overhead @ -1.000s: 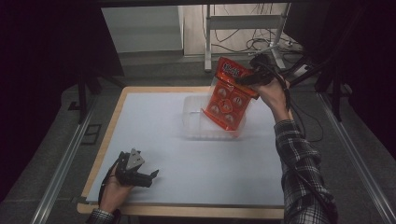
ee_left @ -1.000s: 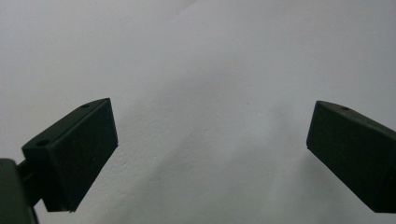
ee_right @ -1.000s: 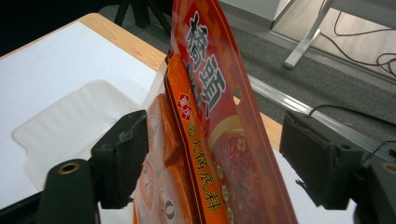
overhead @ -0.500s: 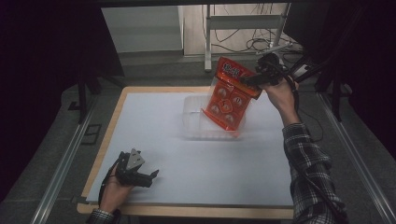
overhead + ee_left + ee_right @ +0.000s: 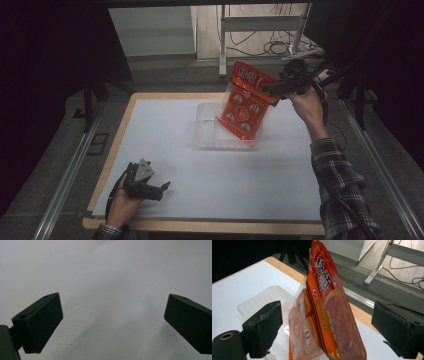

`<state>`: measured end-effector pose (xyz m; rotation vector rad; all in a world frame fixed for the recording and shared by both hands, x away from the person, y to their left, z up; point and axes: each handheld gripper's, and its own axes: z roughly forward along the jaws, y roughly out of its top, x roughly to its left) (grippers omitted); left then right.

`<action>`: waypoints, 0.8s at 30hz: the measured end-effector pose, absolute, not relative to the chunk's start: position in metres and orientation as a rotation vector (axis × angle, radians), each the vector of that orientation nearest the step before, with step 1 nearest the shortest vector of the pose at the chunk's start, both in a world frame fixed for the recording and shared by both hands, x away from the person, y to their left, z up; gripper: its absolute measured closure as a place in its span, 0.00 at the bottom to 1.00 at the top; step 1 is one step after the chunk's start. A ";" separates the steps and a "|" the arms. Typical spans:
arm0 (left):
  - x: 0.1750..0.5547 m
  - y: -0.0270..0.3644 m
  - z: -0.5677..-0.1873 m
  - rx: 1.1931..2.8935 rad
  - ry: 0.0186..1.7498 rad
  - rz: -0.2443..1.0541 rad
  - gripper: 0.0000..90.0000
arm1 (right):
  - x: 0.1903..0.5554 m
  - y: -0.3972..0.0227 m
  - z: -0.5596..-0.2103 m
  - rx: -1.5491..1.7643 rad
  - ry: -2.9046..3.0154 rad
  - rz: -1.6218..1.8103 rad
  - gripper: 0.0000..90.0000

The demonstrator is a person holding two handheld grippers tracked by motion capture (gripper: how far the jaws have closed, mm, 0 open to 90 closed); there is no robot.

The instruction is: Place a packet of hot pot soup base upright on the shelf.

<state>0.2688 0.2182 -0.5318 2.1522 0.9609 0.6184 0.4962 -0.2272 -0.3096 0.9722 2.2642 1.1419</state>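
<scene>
The red snack packet [image 5: 245, 102] is seen tilted on end in the clear plastic tray [image 5: 207, 137], at 12 o'clock from the table centre. It stands between the wide-apart jaws of the right gripper [image 5: 267, 89], which have just been opening; no pad is pressed on it in the right gripper view. The left gripper [image 5: 162, 187] is held at 7 o'clock on the white table [image 5: 165, 130], well apart from the packet, jaws wide and empty.

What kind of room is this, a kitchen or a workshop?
Most likely a lab recording station, not a kitchen: a white-topped wooden-edged table ringed by dark curtains, loose black cables on the floor, and a person working with a handheld black two-jaw gripper.
</scene>
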 end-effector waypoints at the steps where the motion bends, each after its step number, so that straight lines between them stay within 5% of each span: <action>1: 0.269 0.218 -0.532 2.152 0.961 0.619 0.02 | 0.495 -0.228 -0.309 0.971 2.261 1.144 0.11; 24: 0.268 0.218 -0.532 2.144 0.959 0.623 0.02 | 0.469 -0.247 -0.312 0.986 2.288 1.214 0.03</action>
